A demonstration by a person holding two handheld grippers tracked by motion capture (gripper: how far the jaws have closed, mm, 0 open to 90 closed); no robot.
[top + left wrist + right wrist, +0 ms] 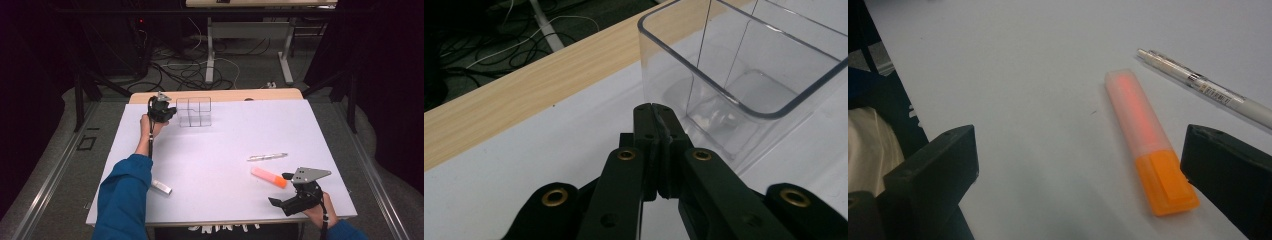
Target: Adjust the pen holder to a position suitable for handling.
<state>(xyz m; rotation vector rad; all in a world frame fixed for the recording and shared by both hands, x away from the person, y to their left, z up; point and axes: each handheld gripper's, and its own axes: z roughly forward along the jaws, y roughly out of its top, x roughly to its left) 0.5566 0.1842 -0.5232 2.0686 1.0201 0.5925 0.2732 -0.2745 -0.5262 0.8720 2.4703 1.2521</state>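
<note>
Up at eleven o'clock on our white table [210, 150] we keep the left gripper [655, 106] pressed shut on nothing, its tips just beside the near wall of the clear divided box [744, 65]; we see nothing in its compartments. Down at five o'clock our right gripper [282, 189] stands wide apart and empty. The orange highlighter [1148, 140] lies between its jaws, a white pen [1208, 87] just beyond.

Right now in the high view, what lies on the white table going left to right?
Left gripper, shut → small white block → clear divided box → white pen → orange highlighter → right gripper, jaws open.
</note>
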